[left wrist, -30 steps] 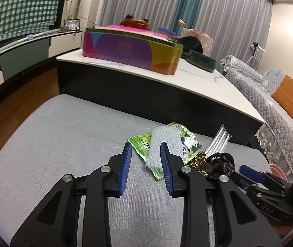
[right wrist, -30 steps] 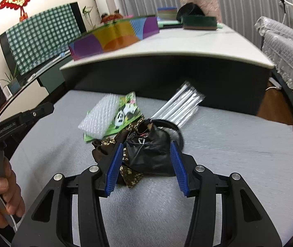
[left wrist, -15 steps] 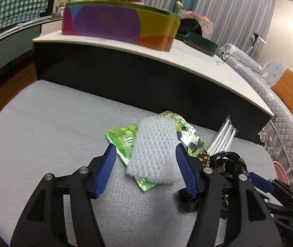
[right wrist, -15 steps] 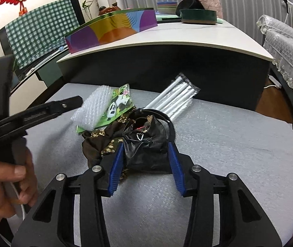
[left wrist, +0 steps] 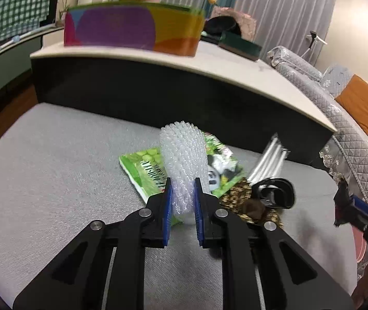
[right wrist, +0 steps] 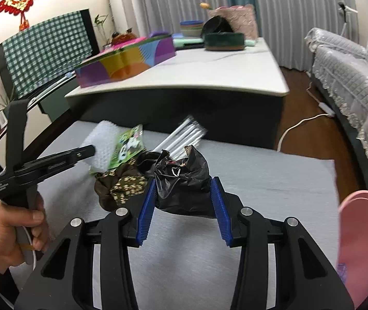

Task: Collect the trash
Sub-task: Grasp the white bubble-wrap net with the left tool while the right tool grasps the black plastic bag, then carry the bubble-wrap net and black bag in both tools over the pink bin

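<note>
My left gripper [left wrist: 182,201] is shut on a piece of clear bubble wrap [left wrist: 182,155], which stands up between the blue pads above the grey mat [left wrist: 54,180]. A green panda snack wrapper [left wrist: 152,170], a brown patterned wrapper [left wrist: 246,201], a black ring-shaped piece [left wrist: 274,193] and a pack of clear straws [left wrist: 271,160] lie just behind. My right gripper [right wrist: 182,206] is closed around a crumpled black plastic bag [right wrist: 184,180] and holds it off the mat. The left gripper also shows in the right wrist view [right wrist: 54,162].
A white-topped low table [right wrist: 209,77] with a colourful box [right wrist: 124,62] and dark bowls [right wrist: 222,40] stands behind the mat. A pink bin [right wrist: 365,232] is at the right. A grey quilted sofa [right wrist: 352,77] is farther right.
My left gripper closed on the bubble wrap and bent it upright. My right gripper tightened on the black bag and lifted it away from the brown wrapper.
</note>
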Available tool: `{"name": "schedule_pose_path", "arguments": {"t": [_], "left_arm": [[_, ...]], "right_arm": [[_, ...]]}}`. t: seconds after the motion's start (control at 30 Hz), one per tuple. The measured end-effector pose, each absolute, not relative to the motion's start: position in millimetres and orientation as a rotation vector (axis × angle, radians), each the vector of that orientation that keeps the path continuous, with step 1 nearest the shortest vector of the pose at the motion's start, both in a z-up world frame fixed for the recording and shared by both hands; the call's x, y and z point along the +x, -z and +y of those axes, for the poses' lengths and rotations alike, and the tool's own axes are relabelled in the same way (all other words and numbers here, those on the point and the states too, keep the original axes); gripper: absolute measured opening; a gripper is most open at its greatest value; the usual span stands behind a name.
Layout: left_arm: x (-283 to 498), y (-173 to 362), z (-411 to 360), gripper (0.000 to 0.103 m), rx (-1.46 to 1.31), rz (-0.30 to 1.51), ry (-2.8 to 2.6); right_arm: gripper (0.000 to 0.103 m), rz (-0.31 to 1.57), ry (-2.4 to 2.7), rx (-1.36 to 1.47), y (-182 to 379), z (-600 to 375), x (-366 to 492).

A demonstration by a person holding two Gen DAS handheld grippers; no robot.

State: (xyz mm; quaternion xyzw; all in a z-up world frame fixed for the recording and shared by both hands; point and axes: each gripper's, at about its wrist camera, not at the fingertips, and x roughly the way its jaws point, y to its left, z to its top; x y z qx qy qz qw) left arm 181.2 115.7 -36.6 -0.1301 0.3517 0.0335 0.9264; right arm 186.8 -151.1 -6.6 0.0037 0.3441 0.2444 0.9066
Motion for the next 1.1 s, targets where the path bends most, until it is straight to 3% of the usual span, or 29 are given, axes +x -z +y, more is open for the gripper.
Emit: {"name": "schedule_pose_path", "arguments": {"t": [0.83, 1.1], "left_arm": [[112.5, -26.7, 50.0, 0.015, -0.16, 0.58, 0.022], [99.5, -24.3, 22.0, 0.015, -0.124, 0.581, 0.042]], "right_arm": [[0.043, 0.488, -0.355, 0.012, -93.1, -265.7, 116.9], [0.043, 0.469, -0.291, 0.064, -76.2, -302.9, 109.2]]}}
